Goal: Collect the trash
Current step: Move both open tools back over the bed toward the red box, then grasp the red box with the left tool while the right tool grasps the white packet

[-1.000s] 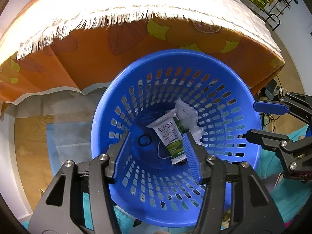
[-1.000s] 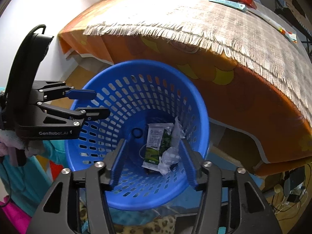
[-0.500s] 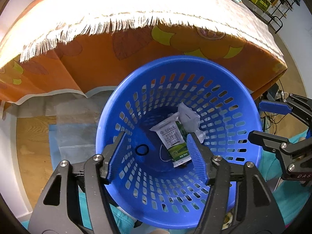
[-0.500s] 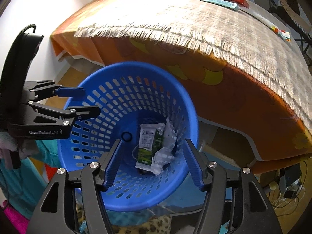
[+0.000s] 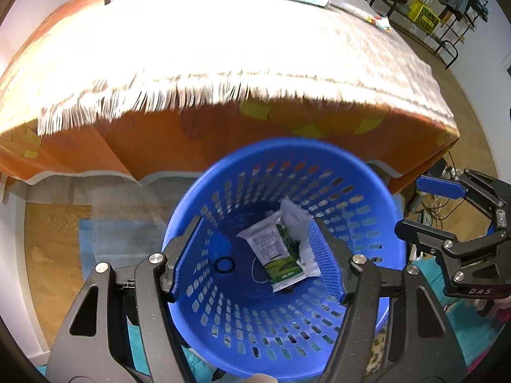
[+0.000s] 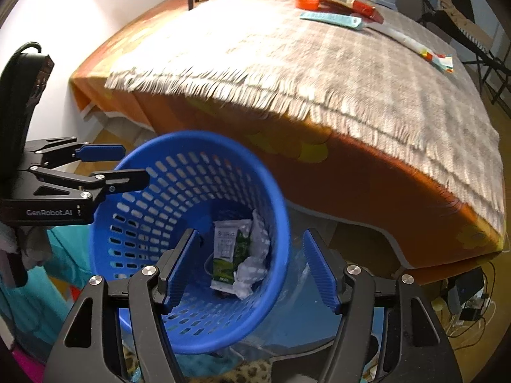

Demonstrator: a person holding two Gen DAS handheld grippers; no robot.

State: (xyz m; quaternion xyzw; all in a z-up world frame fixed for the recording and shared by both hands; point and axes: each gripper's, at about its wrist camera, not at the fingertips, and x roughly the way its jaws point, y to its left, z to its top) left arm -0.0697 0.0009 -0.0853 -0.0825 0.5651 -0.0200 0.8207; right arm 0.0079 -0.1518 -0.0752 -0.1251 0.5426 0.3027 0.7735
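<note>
A blue perforated basket [image 5: 287,319] [image 6: 191,135] stands on the floor in front of the table. At its bottom lie a green-and-white packet [image 5: 274,252] [image 6: 228,255], crumpled white paper [image 5: 295,220] [image 6: 255,265] and a black ring [image 5: 224,265]. My left gripper [image 5: 258,220] [image 6: 135,164] hangs open above the basket's mouth, holding nothing. Over the basket's right rim, my right gripper [image 6: 249,233] [image 5: 408,206] has its jaws opening, with nothing between them. On the table top far behind lie a red tube [image 6: 341,0], a teal wrapper [image 6: 332,19] and a long white wrapper [image 6: 412,44].
A fringed grey cloth [image 6: 319,63] covers the table over an orange flowered tablecloth [image 6: 367,172] that hangs toward the floor. Cables and plugs [image 6: 466,303] lie at the lower right. Teal fabric [image 6: 64,265] is beside the basket, and a metal rack [image 5: 440,16] stands far back.
Both grippers have lifted away from the basket and their jaws stand wider. The basket looks smaller and more of the table top shows. The trash in the basket has not moved.
</note>
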